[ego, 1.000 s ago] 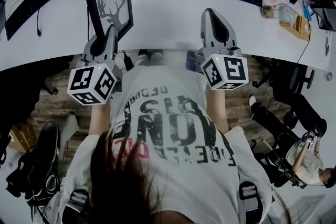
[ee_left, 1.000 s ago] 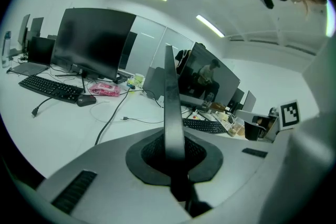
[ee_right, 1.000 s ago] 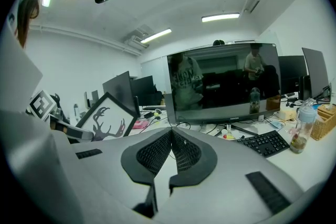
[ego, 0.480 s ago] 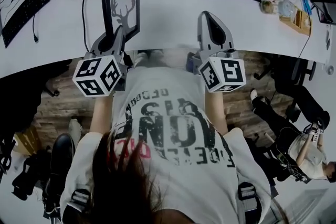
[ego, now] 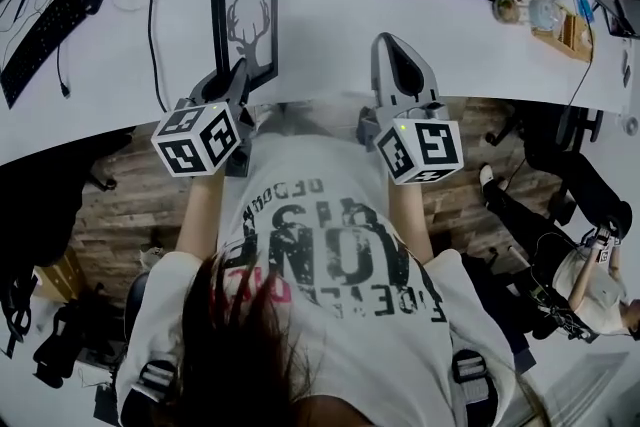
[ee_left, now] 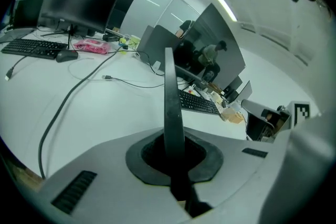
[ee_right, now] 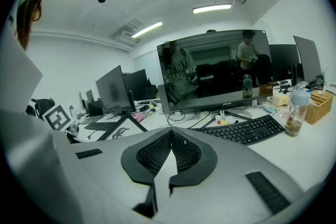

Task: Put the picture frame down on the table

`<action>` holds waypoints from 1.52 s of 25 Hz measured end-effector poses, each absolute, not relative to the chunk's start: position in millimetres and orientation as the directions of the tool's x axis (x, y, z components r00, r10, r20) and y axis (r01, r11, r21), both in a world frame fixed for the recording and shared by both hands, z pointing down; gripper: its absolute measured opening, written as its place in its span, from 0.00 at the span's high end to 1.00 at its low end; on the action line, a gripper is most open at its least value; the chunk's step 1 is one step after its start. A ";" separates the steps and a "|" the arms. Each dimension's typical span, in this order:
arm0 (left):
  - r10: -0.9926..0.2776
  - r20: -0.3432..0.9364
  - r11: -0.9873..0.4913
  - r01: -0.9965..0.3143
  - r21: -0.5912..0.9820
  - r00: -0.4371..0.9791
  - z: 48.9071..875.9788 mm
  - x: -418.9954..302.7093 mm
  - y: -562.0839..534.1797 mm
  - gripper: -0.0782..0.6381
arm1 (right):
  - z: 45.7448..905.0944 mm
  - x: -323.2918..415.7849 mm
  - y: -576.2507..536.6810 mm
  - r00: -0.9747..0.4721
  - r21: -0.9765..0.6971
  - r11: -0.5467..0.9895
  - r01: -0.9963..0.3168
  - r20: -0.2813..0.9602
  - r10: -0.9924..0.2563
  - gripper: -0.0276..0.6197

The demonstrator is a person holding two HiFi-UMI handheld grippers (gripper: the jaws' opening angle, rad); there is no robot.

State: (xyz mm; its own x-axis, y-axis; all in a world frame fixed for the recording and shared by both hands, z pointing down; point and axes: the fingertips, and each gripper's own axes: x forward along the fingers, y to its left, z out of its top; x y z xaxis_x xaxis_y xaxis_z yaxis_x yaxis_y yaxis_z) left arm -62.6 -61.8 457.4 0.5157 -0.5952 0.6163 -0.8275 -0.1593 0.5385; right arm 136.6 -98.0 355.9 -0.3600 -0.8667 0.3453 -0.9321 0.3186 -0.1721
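Here the left hand-held gripper (ego: 237, 73) clamps the picture frame (ego: 247, 15) by its near edge.

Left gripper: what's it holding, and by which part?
The left gripper is shut on the picture frame, clamping the border's edge nearest the person. The right gripper is shut, empty.

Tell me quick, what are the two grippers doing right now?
Left gripper: jaws shut on the picture frame.
Right gripper: jaws shut, nothing in them.
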 end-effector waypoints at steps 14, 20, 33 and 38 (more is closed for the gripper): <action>-0.538 0.647 -0.090 -0.800 0.593 0.540 482.3 -49.8 -64.9 0.88 | 365.7 140.5 -102.8 -0.361 -0.188 0.311 -0.932 0.368 -0.857 0.96; -0.524 0.657 -0.080 -0.799 0.596 0.542 488.4 -45.8 -67.1 0.88 | 366.5 139.3 -104.1 -0.364 -0.189 0.315 -0.930 0.374 -0.853 0.96; -0.520 0.663 -0.082 -0.805 0.588 0.538 495.5 -45.9 -72.6 0.87 | 370.6 135.8 -108.6 -0.371 -0.193 0.320 -0.928 0.383 -0.846 0.96; -0.522 0.664 -0.085 -0.808 0.583 0.535 496.3 -48.7 -73.8 0.87 | 369.8 131.6 -110.2 -0.377 -0.192 0.326 -0.926 0.385 -0.842 0.96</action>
